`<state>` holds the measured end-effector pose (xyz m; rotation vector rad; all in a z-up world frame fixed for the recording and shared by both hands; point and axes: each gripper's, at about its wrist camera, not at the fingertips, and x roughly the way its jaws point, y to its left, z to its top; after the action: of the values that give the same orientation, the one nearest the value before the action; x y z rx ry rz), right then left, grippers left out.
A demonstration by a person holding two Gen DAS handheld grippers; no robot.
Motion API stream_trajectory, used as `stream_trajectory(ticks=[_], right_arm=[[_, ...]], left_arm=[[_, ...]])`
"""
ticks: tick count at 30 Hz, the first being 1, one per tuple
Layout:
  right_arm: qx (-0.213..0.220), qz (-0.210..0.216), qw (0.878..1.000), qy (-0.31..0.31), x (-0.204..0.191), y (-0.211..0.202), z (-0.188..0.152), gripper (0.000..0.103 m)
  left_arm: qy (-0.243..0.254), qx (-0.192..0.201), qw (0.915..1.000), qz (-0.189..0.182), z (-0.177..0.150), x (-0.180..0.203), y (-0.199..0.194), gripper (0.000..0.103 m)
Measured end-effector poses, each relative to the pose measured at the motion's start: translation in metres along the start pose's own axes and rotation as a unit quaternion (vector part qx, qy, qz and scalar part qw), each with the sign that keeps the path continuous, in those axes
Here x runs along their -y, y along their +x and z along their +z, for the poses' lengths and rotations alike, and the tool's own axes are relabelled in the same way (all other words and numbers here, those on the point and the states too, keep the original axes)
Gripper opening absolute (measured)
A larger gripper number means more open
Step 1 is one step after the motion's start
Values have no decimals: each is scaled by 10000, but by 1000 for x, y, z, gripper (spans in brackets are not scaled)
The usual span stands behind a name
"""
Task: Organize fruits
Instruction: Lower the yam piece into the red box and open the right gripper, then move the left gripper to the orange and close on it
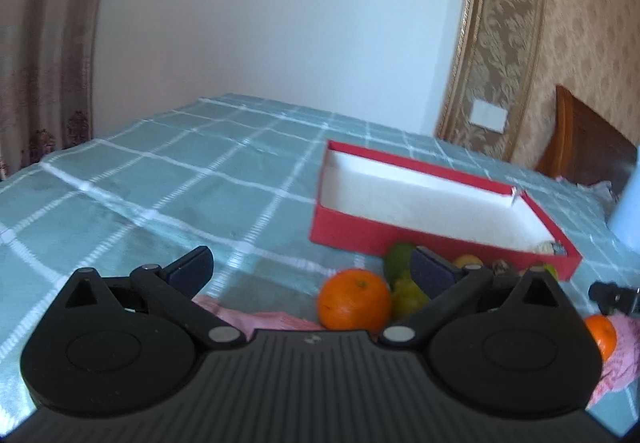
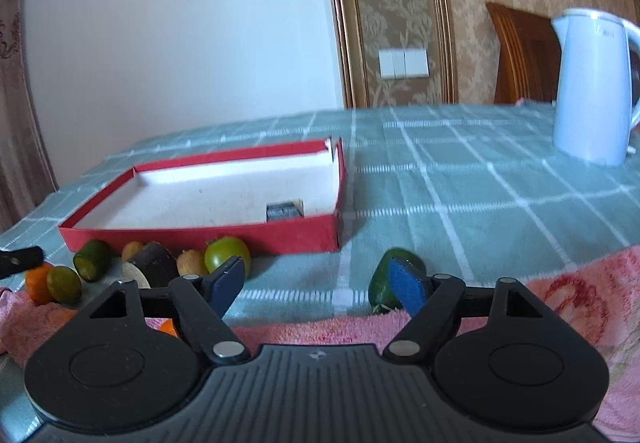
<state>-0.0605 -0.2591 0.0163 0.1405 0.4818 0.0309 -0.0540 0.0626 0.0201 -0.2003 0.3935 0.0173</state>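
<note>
A shallow red box (image 1: 352, 229) with a white inside lies on the checked cloth; it also shows in the right wrist view (image 2: 200, 235). Fruits lie in front of it: an orange (image 1: 354, 299), green fruits (image 1: 400, 255), a second orange (image 1: 602, 335). In the right wrist view I see a green tomato-like fruit (image 2: 226, 253), kiwis (image 2: 191, 261), a dark cut piece (image 2: 154, 265), a green fruit (image 2: 384, 279) and an orange (image 2: 36, 283). My left gripper (image 1: 312, 267) is open and empty above the orange. My right gripper (image 2: 318, 279) is open and empty, beside the green fruit.
A white kettle (image 2: 592, 87) stands at the back right of the table. A pink towel (image 2: 560, 307) lies along the near edge. A small dark item (image 2: 284, 210) sits inside the box. A wooden chair (image 2: 520, 51) stands behind the table.
</note>
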Motion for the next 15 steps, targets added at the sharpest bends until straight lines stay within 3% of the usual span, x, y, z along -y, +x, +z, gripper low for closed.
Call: stream_trajectory(ticks=[5,8,15], right_arm=[[-128,-104,9998,-147,-8,6,1,100],[-111,-252,9993,-270,-12,11,3,101],[-110,-338,9990,-261,-11,13,4,103]], left_arm=[[-141,38,9999,36,3,-7,-6,103],[-64,-26,9999,83,1,-4,-8,103],[839,68,9958,347,-10,13,-15,103]])
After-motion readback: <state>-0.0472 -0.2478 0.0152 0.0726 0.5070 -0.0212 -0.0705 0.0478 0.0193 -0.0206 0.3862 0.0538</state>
